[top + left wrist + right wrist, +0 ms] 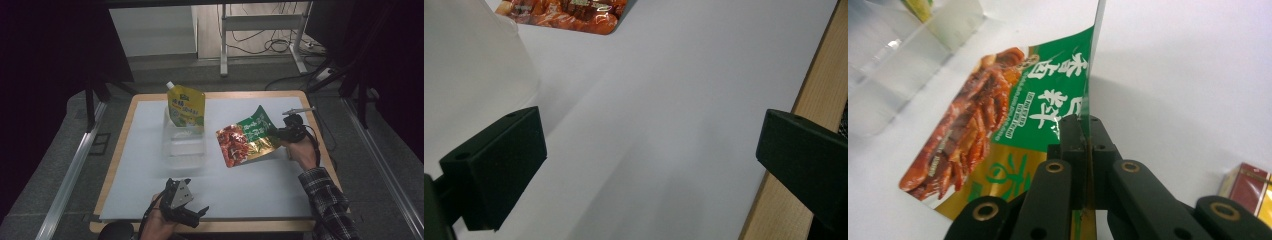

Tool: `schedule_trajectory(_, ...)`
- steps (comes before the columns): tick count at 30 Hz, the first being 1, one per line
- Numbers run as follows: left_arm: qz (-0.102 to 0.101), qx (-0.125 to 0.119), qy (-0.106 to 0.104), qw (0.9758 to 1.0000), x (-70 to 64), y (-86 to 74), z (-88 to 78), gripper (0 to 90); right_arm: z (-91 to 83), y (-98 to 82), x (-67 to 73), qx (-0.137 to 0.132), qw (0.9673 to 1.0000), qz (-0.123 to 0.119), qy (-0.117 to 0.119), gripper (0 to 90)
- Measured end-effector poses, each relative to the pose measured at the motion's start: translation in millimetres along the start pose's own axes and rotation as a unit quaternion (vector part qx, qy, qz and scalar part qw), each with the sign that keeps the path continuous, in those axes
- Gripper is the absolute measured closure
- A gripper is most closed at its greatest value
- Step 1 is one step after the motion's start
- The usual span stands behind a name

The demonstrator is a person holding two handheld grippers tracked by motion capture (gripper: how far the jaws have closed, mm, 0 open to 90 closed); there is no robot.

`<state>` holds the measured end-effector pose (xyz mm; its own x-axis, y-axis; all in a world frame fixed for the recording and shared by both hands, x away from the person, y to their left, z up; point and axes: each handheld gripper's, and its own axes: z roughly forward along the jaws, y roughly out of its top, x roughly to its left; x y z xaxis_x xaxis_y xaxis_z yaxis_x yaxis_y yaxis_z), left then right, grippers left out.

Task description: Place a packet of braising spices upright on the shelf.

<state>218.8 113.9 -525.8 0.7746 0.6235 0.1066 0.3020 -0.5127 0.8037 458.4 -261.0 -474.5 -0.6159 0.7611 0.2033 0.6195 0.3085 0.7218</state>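
A foil snack pouch, green at the top with a red food picture and gold edges, is lifted at a tilt over the white board right of centre. My right gripper is shut on its right edge. In the right gripper view the jaws pinch the pouch's thin edge, and its lower corner hangs near the board. My left gripper rests at the front edge of the table. It stands open in the left gripper view with nothing between its jaws.
A yellow spout pouch stands in a clear plastic container at the back centre; the container's wall is close to my left jaw. A red box lies near my right gripper. The wooden table edge runs beside the board.
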Motion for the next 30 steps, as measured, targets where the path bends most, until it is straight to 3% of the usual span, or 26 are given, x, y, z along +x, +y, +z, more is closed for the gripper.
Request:
schedule_trajectory(13, -0.002, 0.000, 0.002, 1.0000, 0.6, 0.3, -0.5, 0.0, -19.1, 15.0, 13.0, -0.042, 0.9982, 0.013, 0.042, 88.7)
schedule_trajectory(30, 0.000, 0.000, 0.005, 1.0000, 1.1, 0.3, -1.4, 0.0, -36.9, 59.4, 49.4, -0.069, 0.9943, -0.034, 0.073, 88.8)
